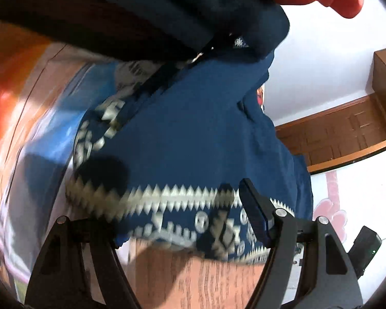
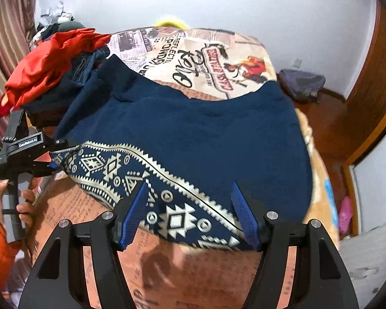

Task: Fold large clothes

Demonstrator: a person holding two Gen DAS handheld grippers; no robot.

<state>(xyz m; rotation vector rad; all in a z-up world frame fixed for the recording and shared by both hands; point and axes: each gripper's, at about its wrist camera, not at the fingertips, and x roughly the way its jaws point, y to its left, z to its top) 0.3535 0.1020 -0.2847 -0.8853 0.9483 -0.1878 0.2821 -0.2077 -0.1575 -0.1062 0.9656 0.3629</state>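
The bed [image 2: 244, 59], covered with a printed blanket, carries a large dark blue garment [image 2: 193, 134] that lies spread over its near half. A patterned white band [image 2: 167, 193] runs along the near edge of the garment. At the far left sits a pile of other clothes, with a red one [image 2: 46, 61] on top.

The right hand-held gripper [image 2: 190, 213] stands spread, its blue pads on both sides of the patterned edge but not pressing it. The left hand-held gripper [image 2: 55, 158] is at the left corner of the same edge; I cannot tell if it pinches the cloth, because the view from its wrist is blurred.

I think the step is to take the near edge at two points. To do it well, both grippers should close on the band only, not on the blanket, and then lift together at the same height, so that the fold stays straight
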